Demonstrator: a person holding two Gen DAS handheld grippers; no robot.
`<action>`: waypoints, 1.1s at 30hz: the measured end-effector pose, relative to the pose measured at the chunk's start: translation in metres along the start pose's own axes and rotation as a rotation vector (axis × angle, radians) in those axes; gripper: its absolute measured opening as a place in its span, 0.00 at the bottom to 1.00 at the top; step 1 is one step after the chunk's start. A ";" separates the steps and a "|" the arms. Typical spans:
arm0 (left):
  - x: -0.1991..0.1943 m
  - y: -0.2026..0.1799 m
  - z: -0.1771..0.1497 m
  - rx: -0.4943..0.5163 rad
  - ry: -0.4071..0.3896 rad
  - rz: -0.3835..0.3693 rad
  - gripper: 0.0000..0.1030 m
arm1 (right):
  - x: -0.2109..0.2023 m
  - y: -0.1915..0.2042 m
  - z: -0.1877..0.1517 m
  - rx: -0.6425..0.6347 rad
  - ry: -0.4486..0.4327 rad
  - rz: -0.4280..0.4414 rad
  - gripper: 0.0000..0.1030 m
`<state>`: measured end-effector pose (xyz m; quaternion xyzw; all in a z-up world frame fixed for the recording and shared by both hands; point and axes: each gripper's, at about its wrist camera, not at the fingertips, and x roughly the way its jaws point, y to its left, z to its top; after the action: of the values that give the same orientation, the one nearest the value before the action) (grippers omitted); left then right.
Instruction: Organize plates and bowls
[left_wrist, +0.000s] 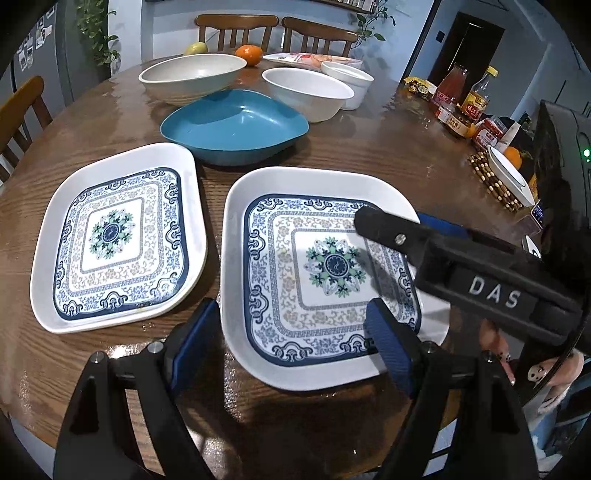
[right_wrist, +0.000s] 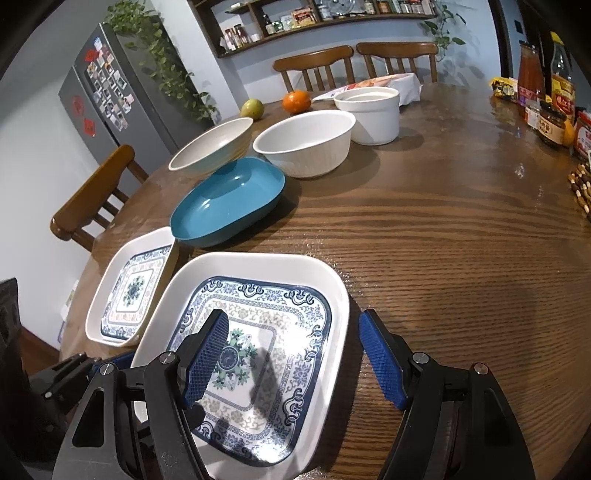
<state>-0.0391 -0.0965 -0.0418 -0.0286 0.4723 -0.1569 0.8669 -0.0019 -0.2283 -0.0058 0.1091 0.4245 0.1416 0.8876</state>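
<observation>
Two patterned plates side by side on the table (right_wrist: 443, 240): near plate (left_wrist: 258, 280), far plate (left_wrist: 62, 258). Left gripper (left_wrist: 291, 332) half open across the near plate's front edge, holding nothing. Right gripper (right_wrist: 295, 354) half open too, empty, across its right edge.

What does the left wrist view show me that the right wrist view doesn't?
Left wrist only: the right gripper reaching over the near patterned plate, and a white dish on a beaded mat.
Right wrist only: the fridge and wall shelf.
Both: two patterned plates, the blue dish, white bowls, an orange.
</observation>
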 end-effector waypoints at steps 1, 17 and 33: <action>0.000 -0.001 0.000 0.003 -0.006 -0.002 0.69 | 0.001 0.000 0.000 -0.001 0.002 0.003 0.73; -0.014 0.003 0.012 -0.022 -0.077 0.019 0.61 | -0.003 0.007 0.001 0.016 0.001 -0.002 0.73; -0.055 0.058 0.020 -0.151 -0.174 0.064 0.61 | -0.005 0.082 0.038 -0.136 -0.040 0.001 0.73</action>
<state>-0.0358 -0.0268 0.0024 -0.0922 0.4064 -0.0900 0.9045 0.0118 -0.1561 0.0476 0.0513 0.3961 0.1682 0.9012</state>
